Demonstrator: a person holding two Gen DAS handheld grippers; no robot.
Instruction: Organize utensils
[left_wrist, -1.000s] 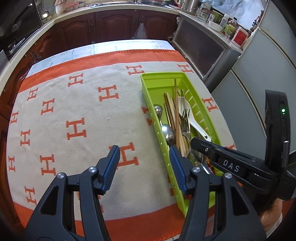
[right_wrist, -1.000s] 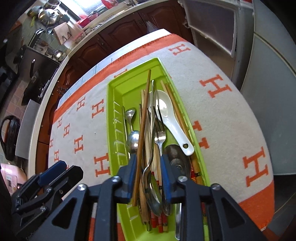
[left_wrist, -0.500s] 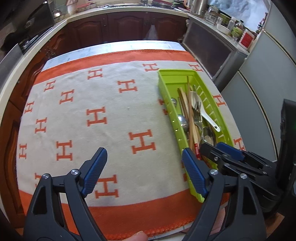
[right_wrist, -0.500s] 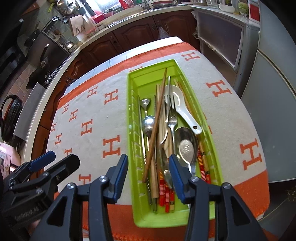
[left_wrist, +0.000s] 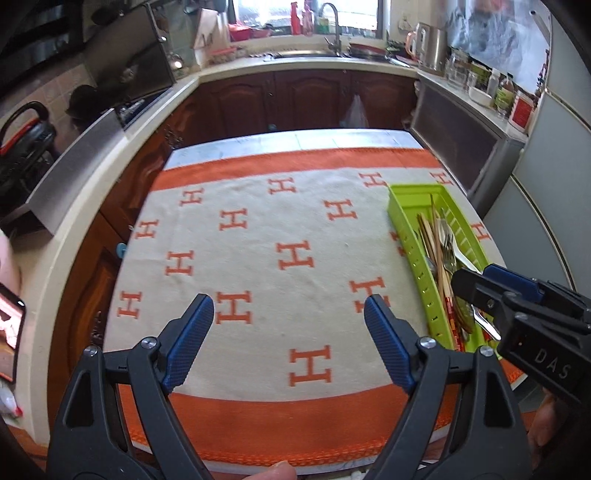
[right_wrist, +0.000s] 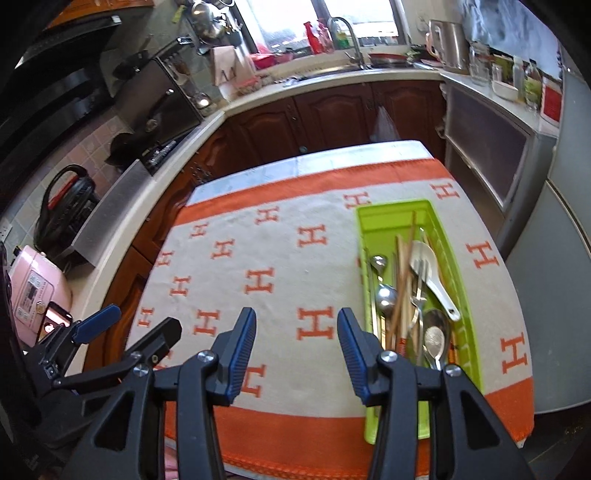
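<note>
- Green tray (right_wrist: 460, 295) sits at the right edge of the orange-and-cream cloth (right_wrist: 280, 258).
- Inside the tray we see spoons, a fork (right_wrist: 419, 280), chopsticks (right_wrist: 404, 273) and a white spoon (right_wrist: 434, 277), all piled together.
- We see no loose utensils on the cloth beside the tray; collecting looks done.
- Left gripper (left_wrist: 288, 336) spread wide, empty, above the cloth left of the tray.
- Right gripper (right_wrist: 297, 354) spread, empty, near the tray's near end.
- Left to do, as we judge: nothing much, maybe straightening.

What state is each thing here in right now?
Left tongs: open, holding nothing.
Right tongs: open, holding nothing.
Green tray: flat on the cloth, loaded with utensils.
White spoon: lying in the tray.
Cloth: spread flat.
</note>
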